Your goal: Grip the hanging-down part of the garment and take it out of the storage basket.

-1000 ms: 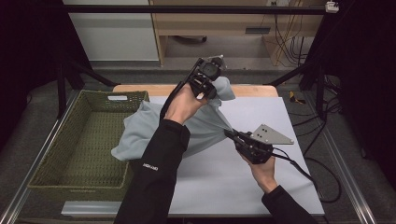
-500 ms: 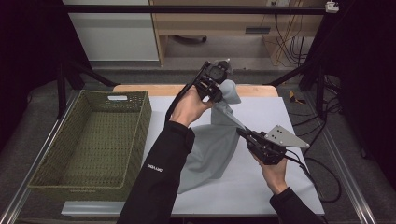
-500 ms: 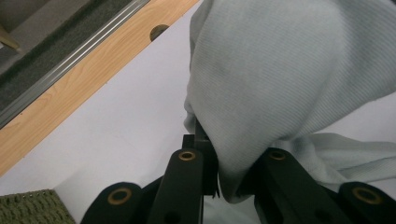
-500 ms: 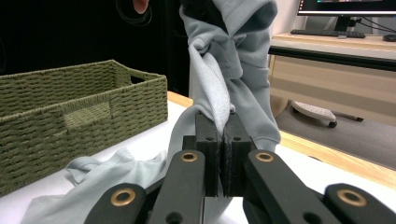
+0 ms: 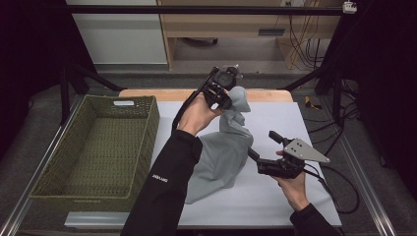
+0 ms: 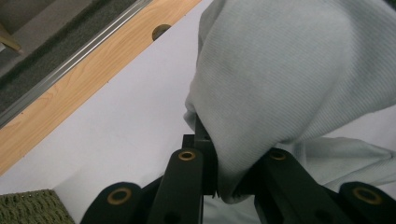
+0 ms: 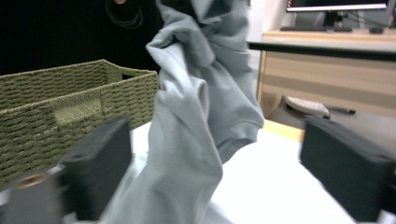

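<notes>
White table covering spreads between a woven green basket at the left and the person's right hand, with a grey garment in the middle. The left gripper is clamped on the garment's top, holding it up so it drapes onto the table. The right gripper, jaws spread wide and empty just beside the hanging cloth, seems to be mid-regrasp and likely needs to move in and close on a lower fold.

Your left sleeve hides part of the grey garment lying on the surface. In the right gripper view, your hand-held gripper's own jaws are blurred.
</notes>
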Motion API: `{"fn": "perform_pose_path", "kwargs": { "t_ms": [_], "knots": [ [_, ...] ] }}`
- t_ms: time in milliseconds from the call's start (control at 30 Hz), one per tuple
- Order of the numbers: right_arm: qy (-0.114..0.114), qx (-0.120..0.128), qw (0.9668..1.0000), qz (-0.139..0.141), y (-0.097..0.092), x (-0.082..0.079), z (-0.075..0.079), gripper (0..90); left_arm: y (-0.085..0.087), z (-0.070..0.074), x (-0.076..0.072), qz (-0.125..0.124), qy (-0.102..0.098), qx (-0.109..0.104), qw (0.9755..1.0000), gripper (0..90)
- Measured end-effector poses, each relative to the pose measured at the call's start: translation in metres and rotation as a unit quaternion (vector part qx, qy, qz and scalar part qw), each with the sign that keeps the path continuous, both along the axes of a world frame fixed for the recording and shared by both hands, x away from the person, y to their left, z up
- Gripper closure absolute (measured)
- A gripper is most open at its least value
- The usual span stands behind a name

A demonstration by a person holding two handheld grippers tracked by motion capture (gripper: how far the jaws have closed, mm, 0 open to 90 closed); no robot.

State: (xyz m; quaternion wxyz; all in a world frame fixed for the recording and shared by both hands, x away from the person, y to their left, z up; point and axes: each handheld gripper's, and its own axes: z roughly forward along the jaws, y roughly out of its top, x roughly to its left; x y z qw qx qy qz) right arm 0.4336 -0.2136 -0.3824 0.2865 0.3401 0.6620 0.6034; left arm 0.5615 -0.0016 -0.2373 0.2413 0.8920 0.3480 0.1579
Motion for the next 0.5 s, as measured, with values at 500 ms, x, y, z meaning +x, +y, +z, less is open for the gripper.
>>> {"fn": "perform_pose_path", "kwargs": {
  "t_ms": [500],
  "knots": [
    [-0.018,0.003,0.9998,-0.01,-0.024,-0.011,-0.014,0.3,0.011,-0.018,-0.003,-0.008,0.005,-0.012,0.9999,82.1]
  ]
}}
